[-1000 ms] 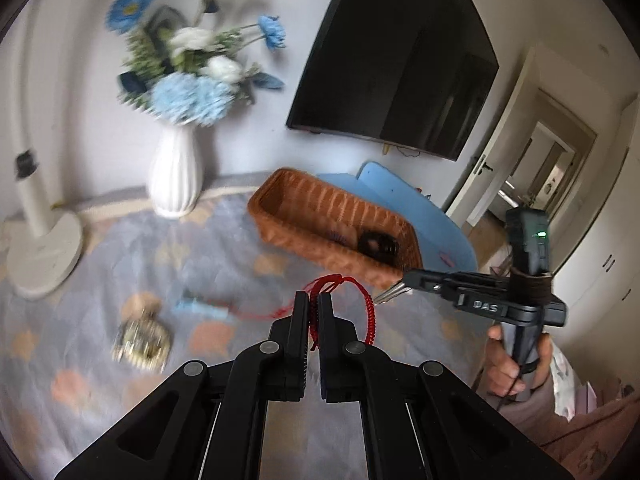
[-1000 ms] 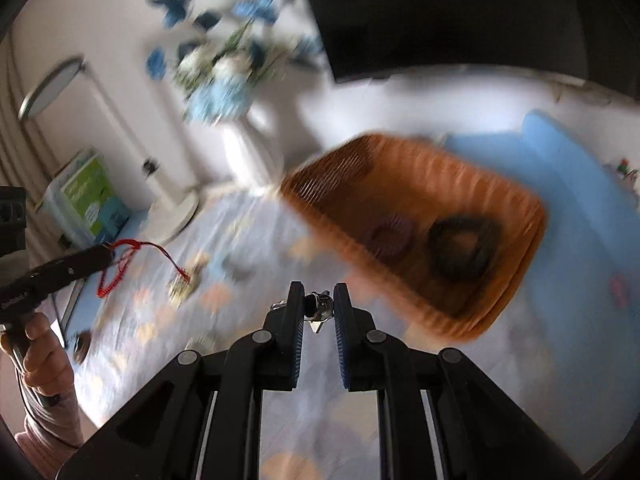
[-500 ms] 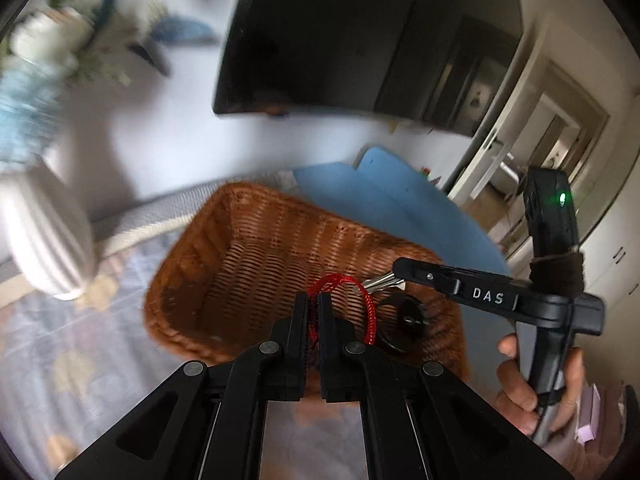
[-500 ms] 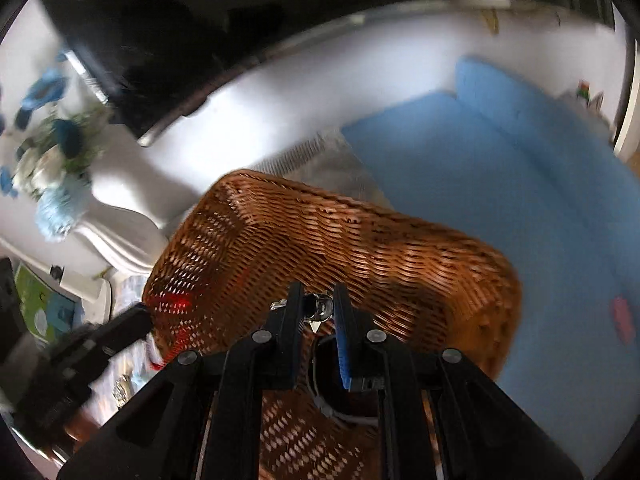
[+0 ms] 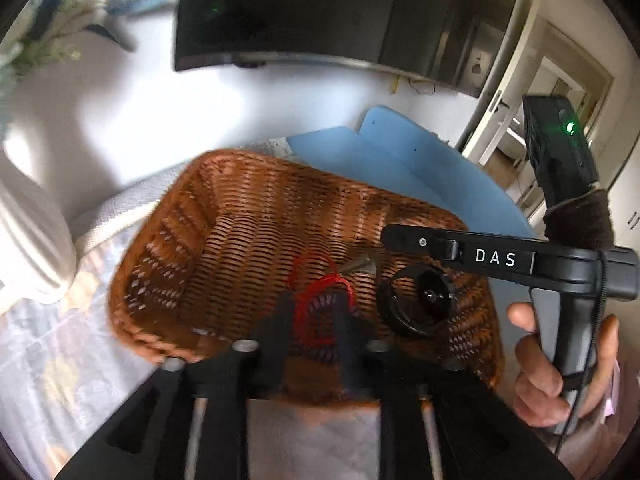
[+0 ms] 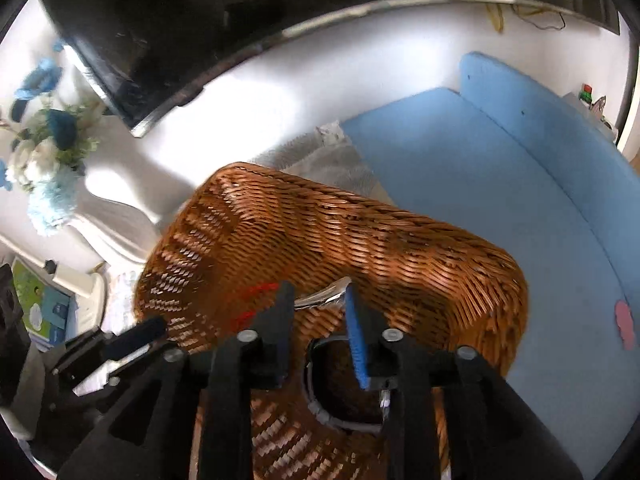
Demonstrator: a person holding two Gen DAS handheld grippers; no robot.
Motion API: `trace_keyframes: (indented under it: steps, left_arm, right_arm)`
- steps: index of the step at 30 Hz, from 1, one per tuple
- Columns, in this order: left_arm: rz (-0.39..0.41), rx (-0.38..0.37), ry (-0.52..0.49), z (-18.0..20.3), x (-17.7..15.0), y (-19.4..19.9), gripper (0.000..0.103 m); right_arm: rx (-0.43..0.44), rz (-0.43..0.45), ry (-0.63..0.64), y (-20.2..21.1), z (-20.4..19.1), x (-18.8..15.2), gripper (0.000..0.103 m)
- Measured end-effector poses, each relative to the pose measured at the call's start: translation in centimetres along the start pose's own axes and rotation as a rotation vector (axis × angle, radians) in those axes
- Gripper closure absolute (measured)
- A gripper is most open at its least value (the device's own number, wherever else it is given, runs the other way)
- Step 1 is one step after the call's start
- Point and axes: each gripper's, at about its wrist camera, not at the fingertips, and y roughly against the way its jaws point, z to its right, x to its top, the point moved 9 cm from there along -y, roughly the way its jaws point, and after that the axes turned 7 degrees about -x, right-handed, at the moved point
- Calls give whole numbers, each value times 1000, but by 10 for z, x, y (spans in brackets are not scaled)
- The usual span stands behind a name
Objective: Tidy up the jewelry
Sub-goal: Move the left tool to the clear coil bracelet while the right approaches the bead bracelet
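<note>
A brown wicker basket (image 5: 168, 208) (image 6: 400, 240) lies under both grippers. My left gripper (image 5: 316, 308) hangs over its middle with the jaws opening. A red cord bracelet (image 5: 320, 300) is blurred and loose between the fingers, and the pads do not press on it. My right gripper (image 6: 318, 300), held in a hand (image 5: 560, 368), also has its jaws opening. A small silver piece (image 6: 324, 298) (image 5: 360, 266) is slipping free at its tips. A black bracelet (image 5: 416, 304) (image 6: 340, 384) lies on the basket floor beneath the right gripper.
A white ribbed vase (image 5: 28, 248) with blue and white flowers (image 6: 44, 168) stands left of the basket on a patterned cloth (image 5: 60, 360). A dark TV (image 5: 320, 12) hangs on the wall behind. A blue padded surface (image 6: 500, 200) lies to the right.
Both grippers swung from over the patterned cloth to over the basket. Their jaws, shut on the red bracelet and the silver piece before, have parted, and both items are coming loose.
</note>
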Motion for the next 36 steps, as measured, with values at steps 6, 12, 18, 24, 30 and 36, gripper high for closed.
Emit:
trace_keyframes:
  steps: [6, 12, 18, 24, 30, 36]
  left_arm:
    - [100, 45, 6, -6, -15, 77, 66]
    - [180, 98, 28, -14, -65, 162, 66]
    - [123, 153, 93, -40, -137, 188, 66]
    - [4, 170, 162, -67, -198, 156, 66]
    - [-60, 192, 119, -63, -214, 126, 66]
    - [-89, 290, 56, -65, -218, 110, 69]
  right_arm:
    - [52, 83, 87, 60, -27, -23, 69]
    - [124, 149, 205, 113, -68, -70, 62]
    - [152, 105, 299, 114, -101, -127, 61]
    - [115, 12, 343, 82, -112, -168, 61]
    - [65, -50, 410, 45, -127, -190, 62]
    - [30, -95, 498, 21, -144, -210, 62]
